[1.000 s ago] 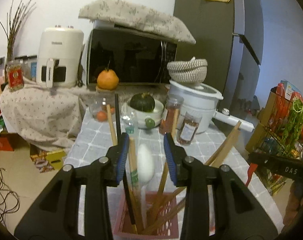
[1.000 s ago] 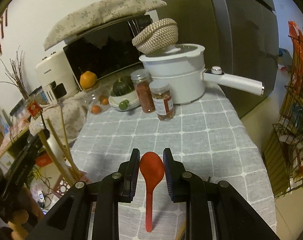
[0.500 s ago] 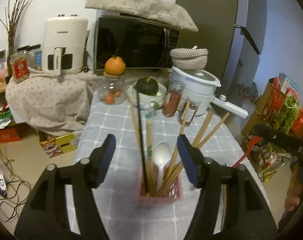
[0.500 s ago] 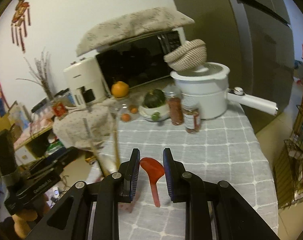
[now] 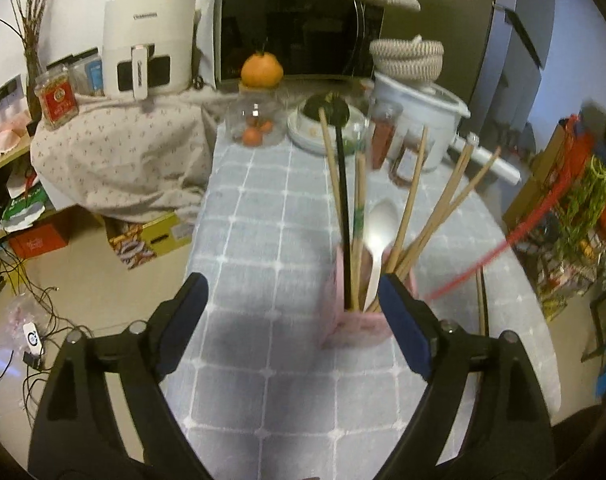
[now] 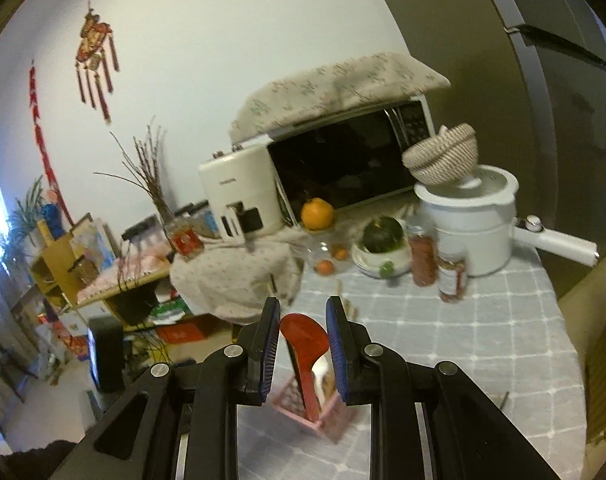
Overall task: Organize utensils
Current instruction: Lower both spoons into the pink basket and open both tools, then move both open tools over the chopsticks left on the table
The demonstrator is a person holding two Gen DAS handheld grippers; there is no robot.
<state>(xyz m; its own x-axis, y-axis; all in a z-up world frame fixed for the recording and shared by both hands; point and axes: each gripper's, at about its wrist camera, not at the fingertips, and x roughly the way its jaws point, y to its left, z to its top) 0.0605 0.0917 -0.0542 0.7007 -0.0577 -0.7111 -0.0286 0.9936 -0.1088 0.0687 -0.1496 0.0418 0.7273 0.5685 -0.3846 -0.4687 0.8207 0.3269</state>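
A pink utensil basket (image 5: pixel 363 322) stands on the grey checked tablecloth (image 5: pixel 263 240), holding several wooden chopsticks (image 5: pixel 411 204), a black stick and a white spoon (image 5: pixel 379 232). My left gripper (image 5: pixel 293 312) is open and empty, pulled back left of the basket. My right gripper (image 6: pixel 303 344) is shut on a red spoon (image 6: pixel 305 346), its handle pointing down into the basket (image 6: pixel 299 404). The red handle shows as a blurred streak in the left wrist view (image 5: pixel 499 248).
At the table's far end stand a white pot (image 6: pixel 473 224) with a woven bowl, two spice jars (image 6: pixel 435 262), a bowl with a green squash (image 6: pixel 383 236), a glass jar (image 5: pixel 257 128) topped by an orange. One chopstick (image 5: pixel 481 300) lies right of the basket.
My left gripper opened, let go of the chopsticks and drew back from the basket. My right gripper carried the red spoon from the table over to the basket.
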